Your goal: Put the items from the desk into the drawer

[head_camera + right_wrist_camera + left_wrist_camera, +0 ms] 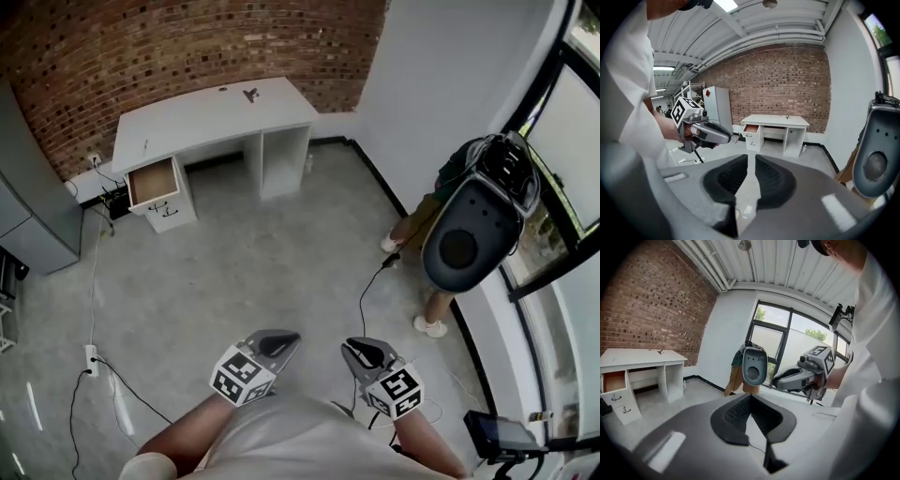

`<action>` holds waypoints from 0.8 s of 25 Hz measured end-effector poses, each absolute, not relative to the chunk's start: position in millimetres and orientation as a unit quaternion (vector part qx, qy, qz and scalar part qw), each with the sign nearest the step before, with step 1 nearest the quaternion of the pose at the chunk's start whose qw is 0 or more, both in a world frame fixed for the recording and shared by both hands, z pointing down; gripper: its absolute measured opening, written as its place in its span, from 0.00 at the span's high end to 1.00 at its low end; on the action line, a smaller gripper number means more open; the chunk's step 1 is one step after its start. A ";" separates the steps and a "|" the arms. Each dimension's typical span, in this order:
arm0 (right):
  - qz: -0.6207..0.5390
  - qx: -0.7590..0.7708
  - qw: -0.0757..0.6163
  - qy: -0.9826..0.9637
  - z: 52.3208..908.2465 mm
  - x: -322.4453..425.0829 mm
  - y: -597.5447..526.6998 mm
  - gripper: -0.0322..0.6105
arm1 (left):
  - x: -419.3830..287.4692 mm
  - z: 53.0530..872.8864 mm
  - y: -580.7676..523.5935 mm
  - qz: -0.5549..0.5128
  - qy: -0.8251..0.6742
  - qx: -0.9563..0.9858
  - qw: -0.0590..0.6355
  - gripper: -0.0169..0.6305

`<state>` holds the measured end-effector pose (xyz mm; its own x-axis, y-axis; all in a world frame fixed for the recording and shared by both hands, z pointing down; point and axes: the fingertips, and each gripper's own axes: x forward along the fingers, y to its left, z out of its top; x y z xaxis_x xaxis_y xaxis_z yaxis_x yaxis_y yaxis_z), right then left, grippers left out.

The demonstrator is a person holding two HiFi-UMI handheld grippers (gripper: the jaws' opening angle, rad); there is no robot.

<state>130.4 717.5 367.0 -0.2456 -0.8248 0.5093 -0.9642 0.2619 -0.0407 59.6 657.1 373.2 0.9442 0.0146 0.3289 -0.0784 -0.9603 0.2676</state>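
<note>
Both claws have nothing in them right now. Our left claw [279, 343] is clenched, pads meeting at the tips. Our right claw [360, 352] is pulled in to a thin slit, as good as clenched, and all we see through it is floor. We've got both tucked in close to the body, pointing out across the room.

The stuff we need is nowhere near us. The desk [192, 120] sits against the brick wall [141, 47], well apart from where we stand. Its surface carries a small dark item [250, 94] near the back edge, plus a speck [223, 89] beside it that's too small to make out. The drawer [153, 182] is already pulled out, at the end of the desk on the left of the head view.

What could bite us, we reckon:
- Floor cables. A black cable [364, 295] runs just ahead of our right claw, and a power strip [91, 357] lies off to our left. If we walk with our eyes on the desk, we could snag a foot.
- A person [419, 225] is standing by the window on our right, so swinging wide that way isn't great.
- The items look tiny, so a claw could shove them toward the wall or just pinch air.
- The drawer opening is narrow, and letting go too high could mean a miss or a bounce.
</note>
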 end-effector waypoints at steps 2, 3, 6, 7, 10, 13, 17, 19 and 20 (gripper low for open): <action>0.174 0.575 0.198 -0.775 367.9 124.9 684.0 0.89 | 57.4 374.7 629.7 0.168 -0.019 0.977 0.134 0.96; 0.174 0.567 0.200 -0.780 368.6 120.1 666.8 0.89 | 54.5 375.2 616.3 0.169 -0.022 0.977 0.132 0.96; 0.176 0.524 0.217 -0.805 369.5 104.5 619.7 0.89 | 42.4 374.7 581.0 0.169 -0.049 0.975 0.137 0.96; 0.178 0.502 0.224 -0.816 372.7 101.2 603.9 0.89 | 37.5 376.7 569.5 0.171 -0.067 0.973 0.141 0.96; 0.175 0.456 0.236 -0.840 385.2 97.4 543.9 0.89 | 21.5 392.0 522.9 0.179 -0.118 0.966 0.147 0.96; 0.164 0.418 0.236 -0.862 393.0 84.0 478.6 0.89 | -6.8 412.0 474.0 0.185 -0.173 0.953 0.169 0.96; 0.158 0.354 0.234 -0.892 400.5 74.0 389.8 0.89 | -24.8 427.6 409.2 0.184 -0.253 0.928 0.203 0.96; 0.160 0.324 0.235 -0.902 401.0 77.1 347.7 0.89 | -16.6 427.0 369.7 0.181 -0.279 0.920 0.209 0.96; 0.157 0.309 0.237 -0.908 399.5 79.8 326.9 0.89 | -10.7 424.5 347.6 0.179 -0.292 0.916 0.211 0.96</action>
